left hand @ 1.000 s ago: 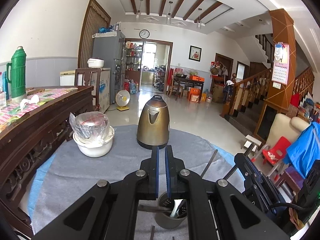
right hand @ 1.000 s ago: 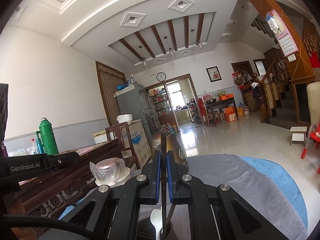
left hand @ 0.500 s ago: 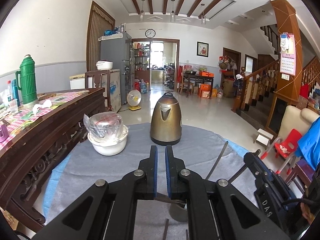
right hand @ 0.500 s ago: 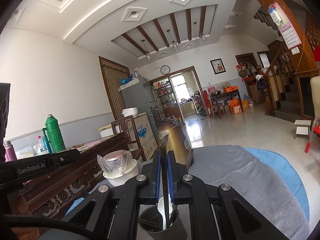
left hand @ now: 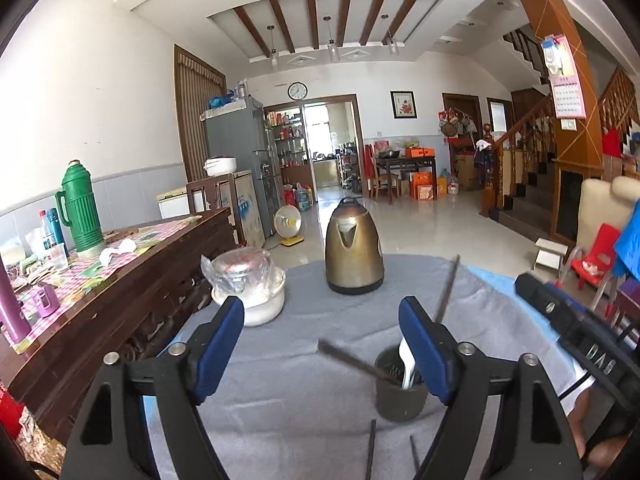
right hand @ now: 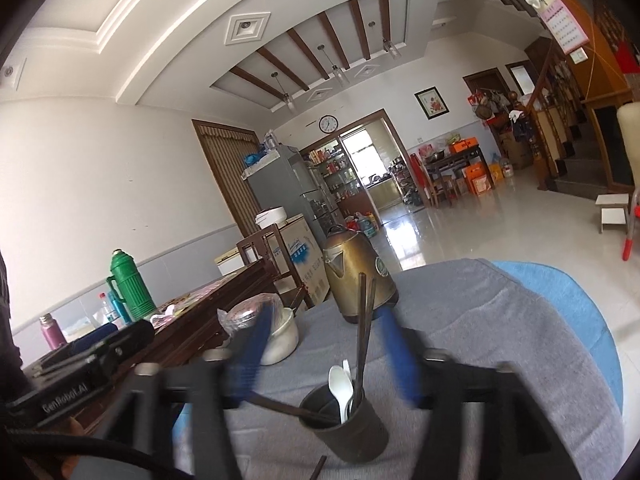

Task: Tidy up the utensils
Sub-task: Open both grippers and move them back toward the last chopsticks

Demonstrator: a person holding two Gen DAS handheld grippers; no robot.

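Note:
A dark cup (left hand: pixel 400 394) stands on the grey cloth and holds white spoons (left hand: pixel 407 364) and dark chopsticks (left hand: pixel 352 360). In the right wrist view the cup (right hand: pixel 352 428) holds spoons (right hand: pixel 340 388) and two upright chopsticks (right hand: pixel 362 332), with one chopstick leaning left. My left gripper (left hand: pixel 322 344) is open and empty, just behind the cup. My right gripper (right hand: pixel 324 348) is open and empty, its blue fingers either side of the chopsticks. Two loose chopsticks (left hand: pixel 370 454) lie on the cloth near me.
A bronze kettle (left hand: pixel 354 252) stands at the table's far side. A white bowl with a plastic-wrapped lid (left hand: pixel 250 290) sits to its left. A dark wooden sideboard (left hand: pixel 132 276) with a green thermos (left hand: pixel 80 204) stands beside the table on the left.
Both grippers have opened. The chopstick that the right gripper held now stands in the cup. Both cameras have pulled back and tilted.

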